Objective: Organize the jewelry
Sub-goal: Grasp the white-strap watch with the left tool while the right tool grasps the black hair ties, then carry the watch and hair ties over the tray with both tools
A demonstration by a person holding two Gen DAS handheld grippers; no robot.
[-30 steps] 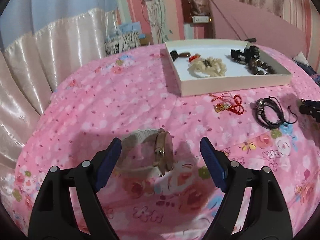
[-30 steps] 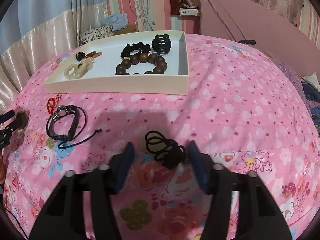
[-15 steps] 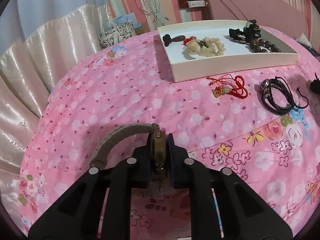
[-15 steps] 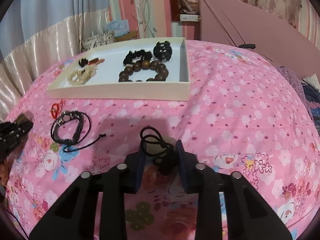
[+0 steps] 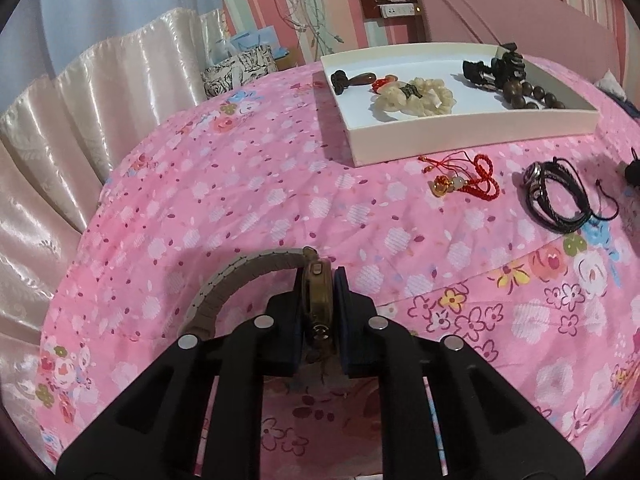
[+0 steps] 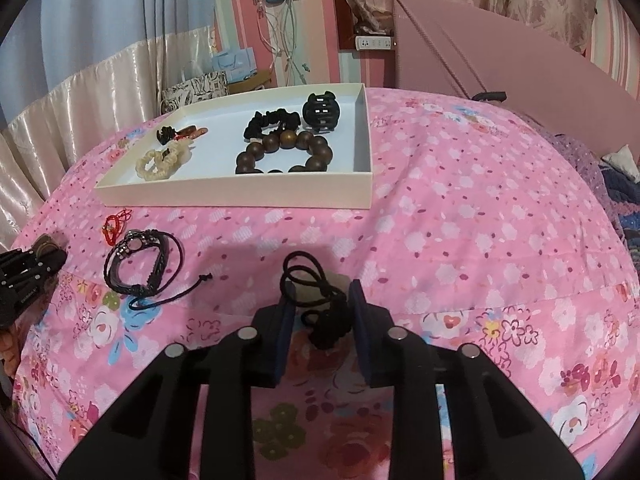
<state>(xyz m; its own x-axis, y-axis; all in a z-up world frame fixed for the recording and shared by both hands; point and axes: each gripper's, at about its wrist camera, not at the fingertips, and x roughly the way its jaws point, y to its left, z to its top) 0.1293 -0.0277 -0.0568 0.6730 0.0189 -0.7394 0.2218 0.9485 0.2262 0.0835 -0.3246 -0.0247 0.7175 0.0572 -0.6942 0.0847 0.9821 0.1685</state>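
Two tools are in play, and each has something between its fingers. Your left tool (image 5: 320,280) is pressed tight on the watch (image 5: 318,296), pinching its brown case edge-on, so the face stands upright and the thin edge points away from you; the grey strap (image 5: 240,276) arcs out to the left and back toward you, above the pink floral bedspread (image 5: 240,184). The left tool aims forward and slightly down at the bed.

Your right tool (image 6: 322,312) points the same way, low over the bedspread, its fingers partly spread around the black cord knot (image 6: 328,320); the knot sits between the pads, while its loops (image 6: 302,276) trail away toward the far side. Whether the pads actually grip it, you cannot tell.

Farther off lies the white tray (image 6: 240,192), holding the brown bead bracelet (image 6: 284,152). Near its front wall, left of your right tool, rest the black leather bracelets (image 6: 140,264) and the red string charm (image 5: 464,180).
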